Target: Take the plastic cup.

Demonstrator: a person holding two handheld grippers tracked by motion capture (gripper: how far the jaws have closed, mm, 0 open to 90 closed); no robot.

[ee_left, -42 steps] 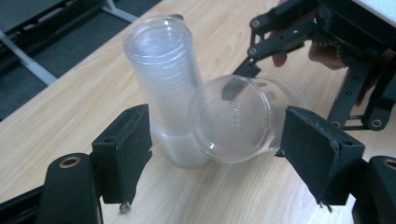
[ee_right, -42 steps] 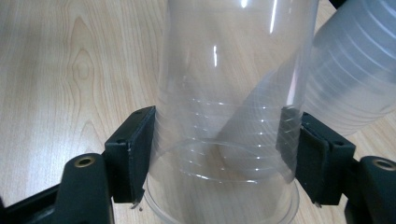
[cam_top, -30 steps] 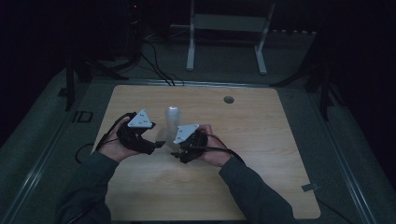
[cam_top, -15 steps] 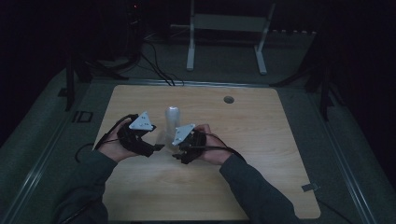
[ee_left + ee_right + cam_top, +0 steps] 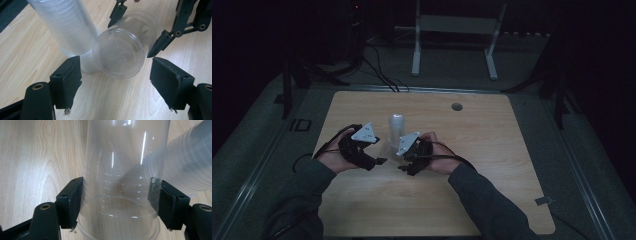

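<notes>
High view: pale wood table [image 5: 492,165], rounded corners, round cable hole [image 5: 456,106] near far edge. Room dark; grey floor, white frame stand [image 5: 452,30] and cables beyond far edge. Small tag [image 5: 543,200] at near right corner. Stack [image 5: 396,129] of clear cups stands upright mid-table, slightly left of centre. Left gripper [image 5: 377,161] just left of stack, right gripper [image 5: 404,159] just right of it, both with grey three-cornered plate on top. Hands and dark sleeves come in from near edge. Single cup is too faint to make out here, jaw gaps also unreadable.

Left gripper view: wood grain clear, light stripes. Stack [image 5: 67,27] leans across upper left of picture, ribbed rims nested tight. Single cup [image 5: 125,50] lies sideways with flat round base facing camera, clear thin plastic, faint embossing on base. Left gripper [image 5: 116,77] jaws wide apart, cup base between them but not touched; black pads, frayed edges. Right gripper [image 5: 136,30] seen farther off, its jaws on either side of the cup.

Right gripper view: right gripper [image 5: 116,203] pads pressed on both sides of cup [image 5: 122,185] near its rim, holding it. Cup tapers away from camera, stepped rings on wall, glossy highlights. Stack [image 5: 190,162] at upper right, seen partly through the cup wall, touching or just behind it, can't tell.
</notes>
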